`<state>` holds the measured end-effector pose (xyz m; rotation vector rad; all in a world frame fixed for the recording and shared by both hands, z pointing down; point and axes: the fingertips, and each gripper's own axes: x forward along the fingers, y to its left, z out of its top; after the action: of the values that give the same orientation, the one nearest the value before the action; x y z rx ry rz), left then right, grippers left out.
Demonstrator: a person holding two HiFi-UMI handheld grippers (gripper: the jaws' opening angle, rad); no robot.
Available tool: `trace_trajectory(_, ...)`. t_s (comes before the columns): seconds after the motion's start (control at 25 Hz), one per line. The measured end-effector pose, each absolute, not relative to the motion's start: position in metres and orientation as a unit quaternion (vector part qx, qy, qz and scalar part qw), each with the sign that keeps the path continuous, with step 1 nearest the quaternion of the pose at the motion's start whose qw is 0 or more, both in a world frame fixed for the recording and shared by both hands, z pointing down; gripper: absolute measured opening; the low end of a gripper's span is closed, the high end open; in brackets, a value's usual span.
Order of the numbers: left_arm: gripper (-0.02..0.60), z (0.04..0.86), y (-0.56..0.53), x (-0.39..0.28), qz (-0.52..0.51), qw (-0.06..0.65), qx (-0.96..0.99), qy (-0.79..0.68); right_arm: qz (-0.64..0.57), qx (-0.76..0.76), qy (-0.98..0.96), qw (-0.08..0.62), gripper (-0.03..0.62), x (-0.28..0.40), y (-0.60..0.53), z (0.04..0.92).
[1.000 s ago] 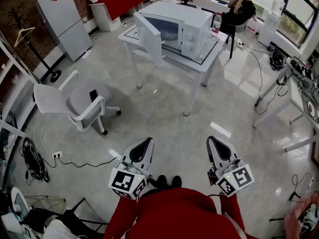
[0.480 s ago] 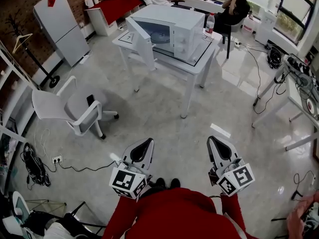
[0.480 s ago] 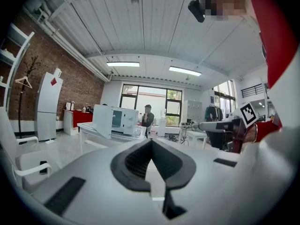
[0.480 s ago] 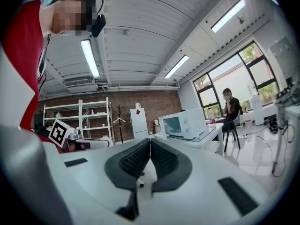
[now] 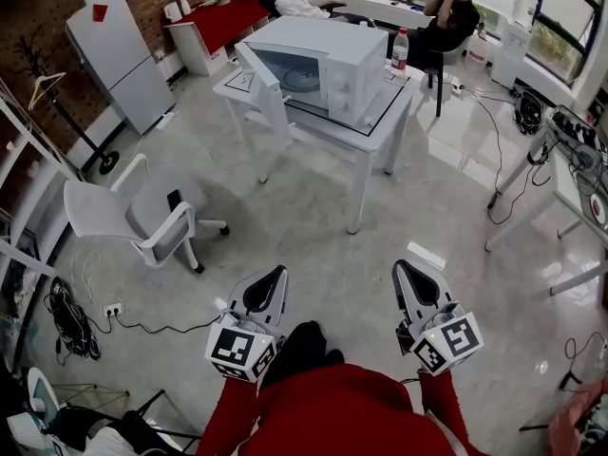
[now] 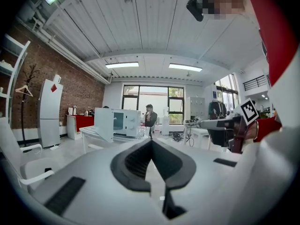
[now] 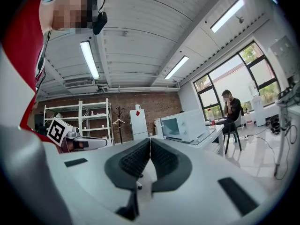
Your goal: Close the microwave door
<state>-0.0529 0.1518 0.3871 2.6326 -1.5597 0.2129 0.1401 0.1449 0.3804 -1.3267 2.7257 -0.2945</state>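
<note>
approach step, i judge: the microwave (image 5: 328, 57) at twelve o'clock is well apart, its door (image 5: 268, 88) open. the left gripper (image 5: 275, 274) and right gripper (image 5: 407, 272) are pressed together, empty; next, come near and push the door.

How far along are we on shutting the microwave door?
Nothing looks done yet: the microwave door stands swung open on the white table across the room. In hand: nothing; the left gripper and right gripper have jaws together, empty, held low by the person's body, far from it. Left: walk over, set a gripper against the door and push it shut.
</note>
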Motion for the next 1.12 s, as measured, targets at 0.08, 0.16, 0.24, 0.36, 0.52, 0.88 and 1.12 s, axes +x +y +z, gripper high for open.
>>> trace_trajectory(0.08,0.008,0.388,0.144,-0.056,0.073,0.037,0.856,-0.511,-0.098,-0.434,0.894,0.050,0.014,0.138,0.137,0.381)
trace_trajectory(0.16,0.008,0.390,0.134,-0.058,0.074,0.039,0.855,-0.513,-0.102,-0.434,0.894,0.049,0.014,0.137,0.128,0.385)
trace_trajectory(0.24,0.008,0.393,0.123,-0.058,0.076,0.041,0.855,-0.511,-0.105,-0.435,0.893,0.048,0.012,0.136,0.118,0.388)
trace_trajectory(0.36,0.008,0.397,0.099,-0.060,0.077,0.041,0.857,-0.507,-0.105,-0.438,0.891,0.048,0.014,0.133,0.098,0.389)
trace_trajectory(0.52,0.008,0.399,0.052,-0.076,0.071,0.042,0.859,-0.505,-0.099,-0.445,0.889,0.038,0.014,0.118,0.057,0.389)
trace_trajectory(0.88,0.008,0.388,-0.071,-0.114,0.063,0.051,0.866,-0.494,-0.093,-0.458,0.884,0.026,0.014,0.081,-0.064,0.371)
trace_trajectory(1.12,0.008,0.384,-0.133,-0.124,0.057,0.050,0.869,-0.489,-0.073,-0.466,0.881,0.029,0.014,0.072,-0.128,0.354)
